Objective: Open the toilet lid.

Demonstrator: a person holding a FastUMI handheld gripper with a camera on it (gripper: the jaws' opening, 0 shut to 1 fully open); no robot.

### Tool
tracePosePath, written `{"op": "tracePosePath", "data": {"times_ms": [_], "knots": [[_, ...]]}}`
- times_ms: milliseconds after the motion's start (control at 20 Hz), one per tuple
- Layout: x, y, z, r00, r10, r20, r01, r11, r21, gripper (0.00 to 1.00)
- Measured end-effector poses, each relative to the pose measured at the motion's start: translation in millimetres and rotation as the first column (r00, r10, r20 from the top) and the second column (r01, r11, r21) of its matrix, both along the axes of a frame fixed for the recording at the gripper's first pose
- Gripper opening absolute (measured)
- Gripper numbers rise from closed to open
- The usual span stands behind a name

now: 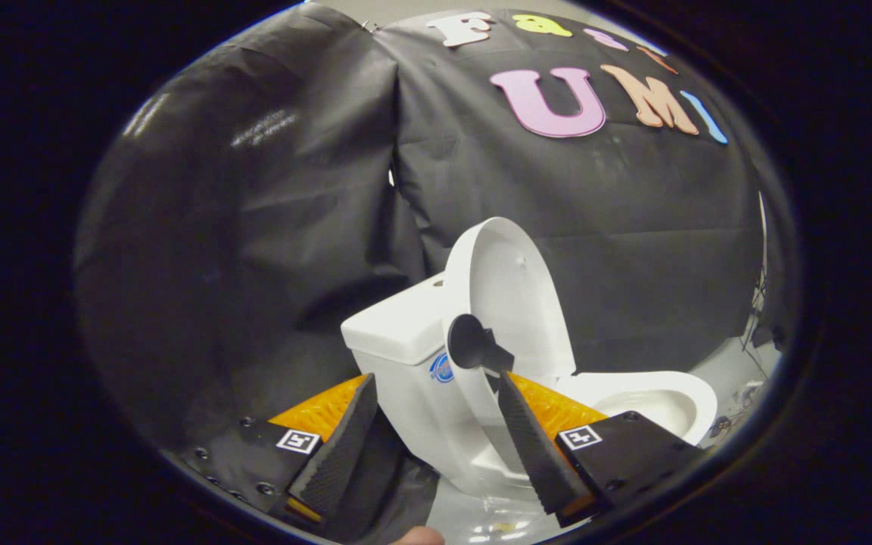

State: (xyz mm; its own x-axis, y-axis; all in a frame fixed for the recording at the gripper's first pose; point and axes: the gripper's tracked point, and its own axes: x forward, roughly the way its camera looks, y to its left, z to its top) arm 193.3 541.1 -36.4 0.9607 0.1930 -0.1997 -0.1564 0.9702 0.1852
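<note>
The lid (508,291) is already up: it stands nearly upright, its pale inner face turned toward the bowl (655,401), its back toward the tank (398,329). Judged from this, the task looks all but done; what may be left is to tip the lid the last bit so it rests against the tank, and then to draw the gripper (436,431) away. Whether the lid already touches the tank I cannot tell, since its edge hides the join. The gripper's fingers are spread wide and hold nothing. The left finger (337,446) lies clear of the toilet, at about 8 o'clock from the lid; the right finger (534,446) lies just below the lid, at about 5 o'clock from it. A black knob (470,344) on the lid's near edge sits right at the tip of the right finger, at 11 o'clock from it; it seems to touch, though that is not sure. The seat rim and bowl lie at 3 o'clock from the right finger, beyond it.
</note>
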Motion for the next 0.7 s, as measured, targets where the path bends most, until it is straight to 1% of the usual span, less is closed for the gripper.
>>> {"op": "tracePosePath", "data": {"times_ms": [200,550,700], "knots": [[-10.1,-12.7,-3.2,1.0,-0.001,-0.005,0.001,1.0,-0.019,0.99],[-35.0,-35.8,-1.0,1.0,-0.01,0.002,0.01,0.996,-0.094,0.99],[-47.4,-54.7,5.8,0.999,-0.03,0.016,0.031,0.995,-0.099,0.99]]}}
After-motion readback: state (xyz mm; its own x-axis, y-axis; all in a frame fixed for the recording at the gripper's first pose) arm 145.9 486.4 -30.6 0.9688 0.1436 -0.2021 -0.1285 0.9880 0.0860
